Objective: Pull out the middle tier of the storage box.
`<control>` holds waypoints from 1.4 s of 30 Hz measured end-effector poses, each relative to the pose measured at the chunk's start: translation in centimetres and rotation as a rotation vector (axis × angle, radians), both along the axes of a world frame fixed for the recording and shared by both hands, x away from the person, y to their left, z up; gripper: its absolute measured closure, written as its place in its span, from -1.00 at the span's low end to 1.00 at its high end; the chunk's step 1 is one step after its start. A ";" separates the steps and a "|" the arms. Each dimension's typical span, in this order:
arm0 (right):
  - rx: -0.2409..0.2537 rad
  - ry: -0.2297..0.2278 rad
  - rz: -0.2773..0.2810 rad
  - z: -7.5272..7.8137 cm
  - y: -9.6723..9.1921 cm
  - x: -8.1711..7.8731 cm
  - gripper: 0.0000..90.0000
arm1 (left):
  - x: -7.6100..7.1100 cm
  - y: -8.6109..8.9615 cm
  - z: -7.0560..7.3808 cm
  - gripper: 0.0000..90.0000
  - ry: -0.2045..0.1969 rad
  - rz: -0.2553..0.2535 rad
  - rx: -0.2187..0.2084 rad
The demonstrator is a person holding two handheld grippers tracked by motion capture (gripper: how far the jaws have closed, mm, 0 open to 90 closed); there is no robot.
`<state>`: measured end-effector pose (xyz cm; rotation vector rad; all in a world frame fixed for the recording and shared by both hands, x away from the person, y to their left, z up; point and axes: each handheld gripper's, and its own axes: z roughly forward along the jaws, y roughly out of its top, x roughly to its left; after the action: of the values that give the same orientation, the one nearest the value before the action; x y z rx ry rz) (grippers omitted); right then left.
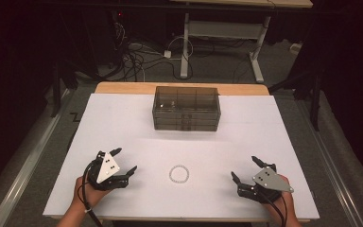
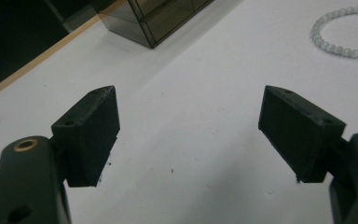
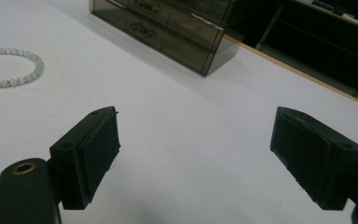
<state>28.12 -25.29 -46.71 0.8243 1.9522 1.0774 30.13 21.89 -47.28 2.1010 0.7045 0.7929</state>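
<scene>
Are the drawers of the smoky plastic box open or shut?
Shut. The drawer box shows flush fronts in the high view, and in the right gripper view its drawers sit level with the frame, none pulled out.

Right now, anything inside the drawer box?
The drawer box has smoked see-through walls; its top tray looks divided into compartments, nothing visible in them. The drawers below are shut, contents too dark to tell.

bracelet (image 1: 178, 174): glossy pale beads | drawer box (image 1: 186, 108): smoky clear plastic | table (image 1: 123, 137): matt white sheet over wood
</scene>
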 end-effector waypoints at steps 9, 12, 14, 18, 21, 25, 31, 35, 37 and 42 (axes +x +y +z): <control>-0.022 -0.018 -0.014 0.1 0.2 -0.3 -0.64 | 0.2 -0.1 0.0 -0.55 -0.009 -0.032 0.009; -0.020 -0.031 -0.020 0.4 0.3 -0.5 -0.65 | -0.2 -0.1 0.1 -0.55 -0.024 -0.037 0.019; -0.028 -0.037 -0.025 0.5 0.5 -0.6 -0.65 | -0.3 -0.1 0.1 -0.55 -0.027 -0.039 0.015; -0.050 -0.046 -0.016 0.6 0.8 -0.6 -0.65 | -0.1 0.0 -0.1 -0.55 -0.024 -0.042 0.031; -0.053 -0.048 -0.008 0.7 1.0 -0.3 -0.64 | 0.0 0.1 -0.2 -0.55 -0.016 -0.041 0.025; -0.061 -0.042 0.011 0.7 1.4 0.2 -0.64 | 0.1 0.2 -0.3 -0.55 -0.007 -0.036 0.035; -0.082 -0.062 0.022 1.1 2.2 0.1 -0.62 | -0.2 0.2 -0.2 -0.55 -0.013 -0.033 0.034; -0.091 -0.059 0.014 1.4 2.3 0.6 -0.61 | -0.2 0.1 -0.2 -0.55 -0.009 -0.033 0.036; -0.084 -0.060 0.008 1.7 2.2 0.9 -0.61 | -0.2 0.1 -0.2 -0.55 -0.009 -0.031 0.038; -0.110 -0.075 0.001 2.7 2.2 1.6 -0.56 | -0.2 0.1 -0.2 -0.55 -0.006 -0.032 0.030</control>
<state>29.73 -23.13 -43.99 0.7139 1.9304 0.9784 29.88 22.01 -47.45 2.1312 0.6585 0.7965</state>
